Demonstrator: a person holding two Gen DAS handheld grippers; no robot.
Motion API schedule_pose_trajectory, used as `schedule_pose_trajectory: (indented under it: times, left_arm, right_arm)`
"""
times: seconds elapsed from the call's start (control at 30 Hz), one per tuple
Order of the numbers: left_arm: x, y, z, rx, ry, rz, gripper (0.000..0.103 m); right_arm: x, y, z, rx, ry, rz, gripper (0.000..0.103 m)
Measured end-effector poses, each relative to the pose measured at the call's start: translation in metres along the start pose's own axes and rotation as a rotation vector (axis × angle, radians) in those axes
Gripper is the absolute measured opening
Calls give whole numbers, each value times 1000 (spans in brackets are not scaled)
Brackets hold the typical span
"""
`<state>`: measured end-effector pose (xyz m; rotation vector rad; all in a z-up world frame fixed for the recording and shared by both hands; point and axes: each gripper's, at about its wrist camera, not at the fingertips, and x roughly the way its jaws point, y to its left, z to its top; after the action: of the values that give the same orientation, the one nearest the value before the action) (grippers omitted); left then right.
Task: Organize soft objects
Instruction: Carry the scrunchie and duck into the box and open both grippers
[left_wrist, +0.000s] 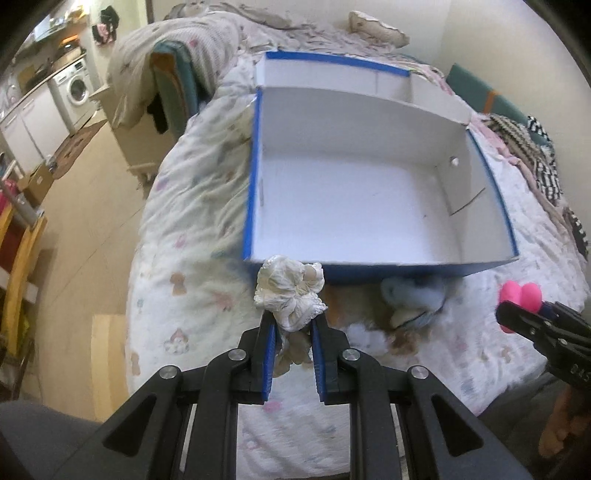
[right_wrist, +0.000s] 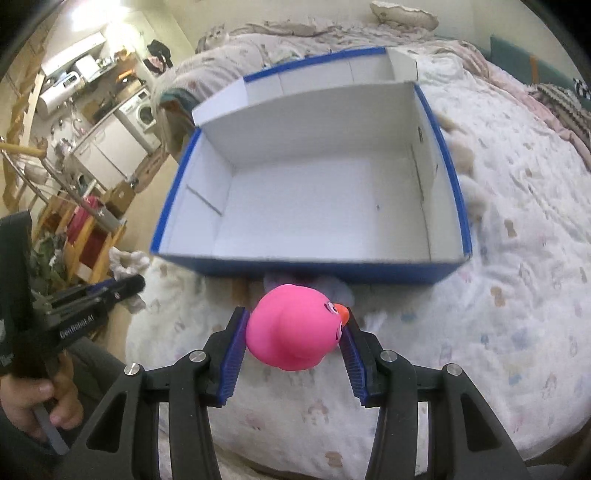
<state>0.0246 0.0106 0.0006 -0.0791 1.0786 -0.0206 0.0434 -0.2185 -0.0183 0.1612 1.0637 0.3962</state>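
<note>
On the printed bedspread, a blue box.

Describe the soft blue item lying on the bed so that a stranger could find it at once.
Find the large open cardboard box with blue outside and white inside on the patterned bed cover. Against its near wall lies a pale blue fluffy plush item. It alone is blue; the crumpled white cloth and pink rubber duck are held in hand-held grippers.

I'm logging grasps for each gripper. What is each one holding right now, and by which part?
The left gripper pinches a white frilly cloth bundle by its lower end. The right gripper clamps a pink rubber duck across the sides of its head.
</note>
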Motion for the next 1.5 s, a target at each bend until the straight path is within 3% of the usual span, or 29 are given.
schedule_pose_trajectory:
  times: [0.37,0.63,0.77,0.93,1.17,1.5]
  left_arm:
    - [16,-34,54,86,-18,-34,16]
    - [45,-53,95,130,-20,-39,16]
    - [75,-52,97,121,-2,-105,16]
    - [103,-52,92,86,27,-117,16]
    - [121,-67,88,160,45,-62,17]
    - [135,-71,82,163,95,-75,18]
  right_arm:
    - [2,-6,61,-22,-41,-1,51]
    - [32,-16,100,-22,-44,-21,51]
    - [55,-32,98,34,-36,-35,51]
    - [86,-47,88,84,55,-30,51]
    - [110,-49,79,25,126,-109,51]
    - [121,-52,75,44,178,-72,51]
